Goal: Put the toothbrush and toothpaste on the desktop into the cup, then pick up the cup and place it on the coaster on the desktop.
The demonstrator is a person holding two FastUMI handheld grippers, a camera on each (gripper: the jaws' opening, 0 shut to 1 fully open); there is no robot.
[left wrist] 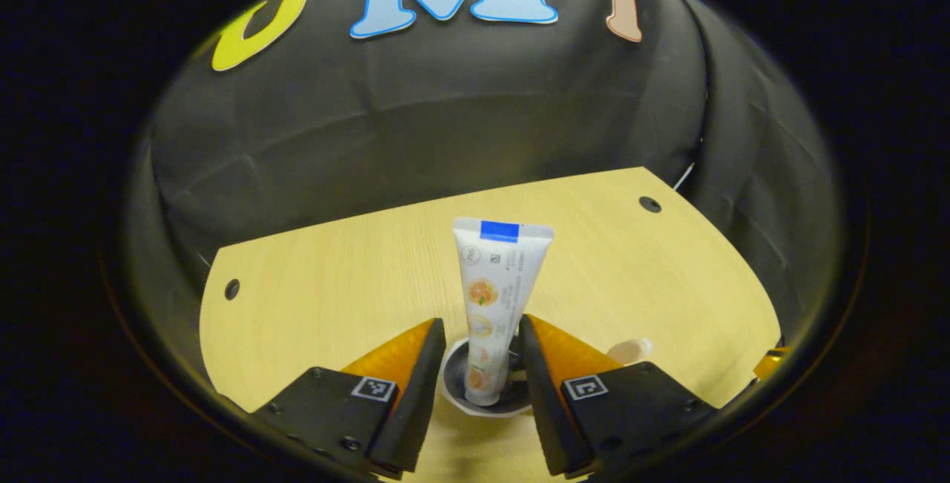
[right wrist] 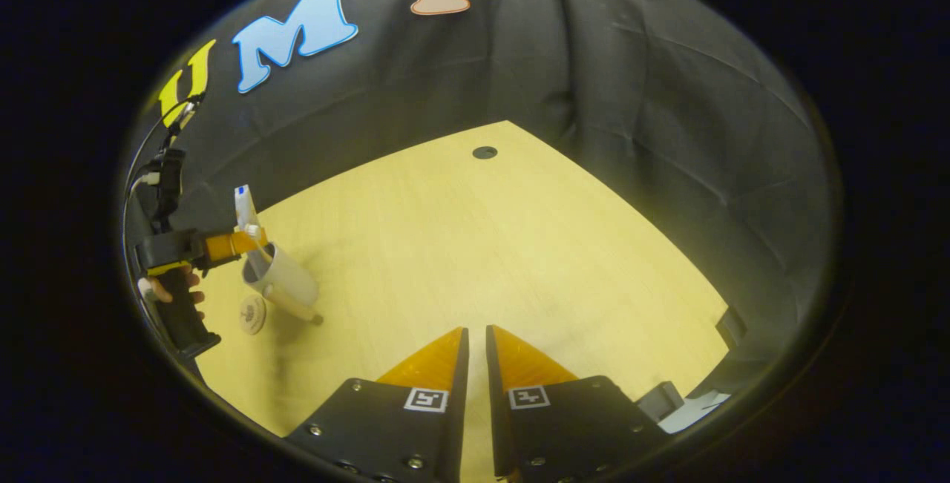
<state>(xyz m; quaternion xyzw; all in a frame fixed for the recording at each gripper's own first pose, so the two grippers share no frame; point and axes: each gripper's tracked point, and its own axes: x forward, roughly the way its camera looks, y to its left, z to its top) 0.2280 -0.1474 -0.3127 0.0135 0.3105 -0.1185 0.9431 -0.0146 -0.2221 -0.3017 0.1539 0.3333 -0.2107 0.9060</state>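
A white toothpaste tube stands upright with its lower end inside the white cup. My left gripper is open around the tube, with a gap showing on its left side. In the right gripper view the cup stands at the far left with the tube sticking out and the left gripper at its rim, held by a hand. A beige toothbrush lies on the table against the cup's foot. A round wooden coaster lies just left of it. My right gripper is shut on nothing.
The light wooden table has cable holes near its far edge. Black cloth walls close it in. A dark object and something white sit past the table's right edge. A pale beige shape peeks past my left gripper's right finger.
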